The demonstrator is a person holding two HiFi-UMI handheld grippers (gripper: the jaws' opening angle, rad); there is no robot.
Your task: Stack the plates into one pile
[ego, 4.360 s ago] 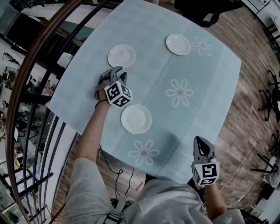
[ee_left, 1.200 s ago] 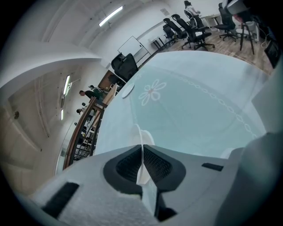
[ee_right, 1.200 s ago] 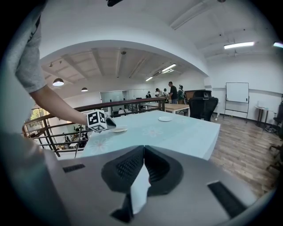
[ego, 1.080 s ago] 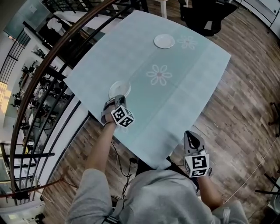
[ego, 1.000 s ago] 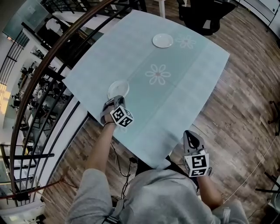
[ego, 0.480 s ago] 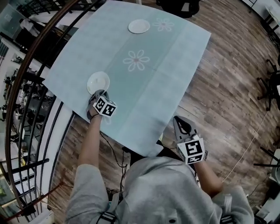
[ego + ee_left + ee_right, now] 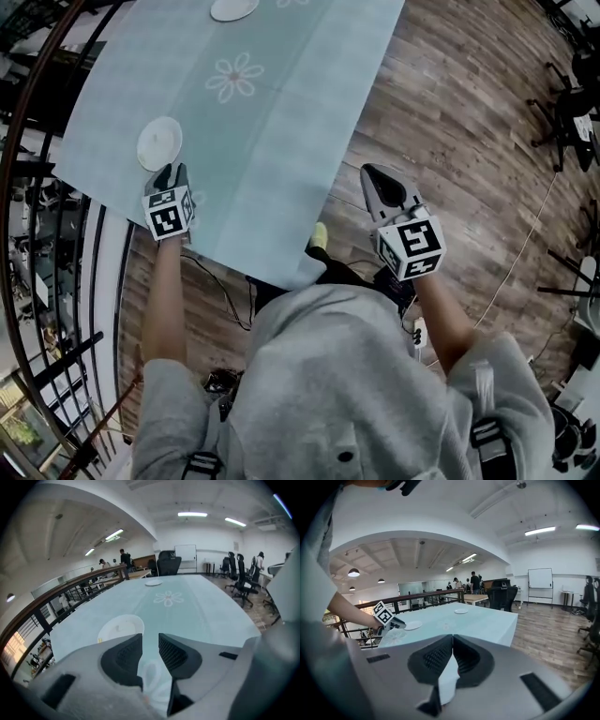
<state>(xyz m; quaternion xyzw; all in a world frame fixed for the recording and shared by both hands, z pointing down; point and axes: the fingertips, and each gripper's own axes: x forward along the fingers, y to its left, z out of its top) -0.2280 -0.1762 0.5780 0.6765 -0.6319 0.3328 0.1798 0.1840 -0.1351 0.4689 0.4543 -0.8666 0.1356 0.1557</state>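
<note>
Left gripper (image 7: 170, 172) backed off near plate (image 7: 159, 142), jaws just opened, nothing between. Right gripper (image 7: 379, 184) clenched, empty. Far plate (image 7: 234, 7) still apart.

The head view looks steeply down from above the person's shoulders onto the worktop (image 7: 272, 141) and the wooden floor (image 7: 450, 112) beside it. The left gripper view sits low and close over that worktop, facing along it past the near plate (image 7: 121, 626) to the far plate (image 7: 153, 583). The right gripper view stands off the worktop's side, further back, about level. All three share the worktop; the right view's two small pale discs are probably the same plates.
</note>
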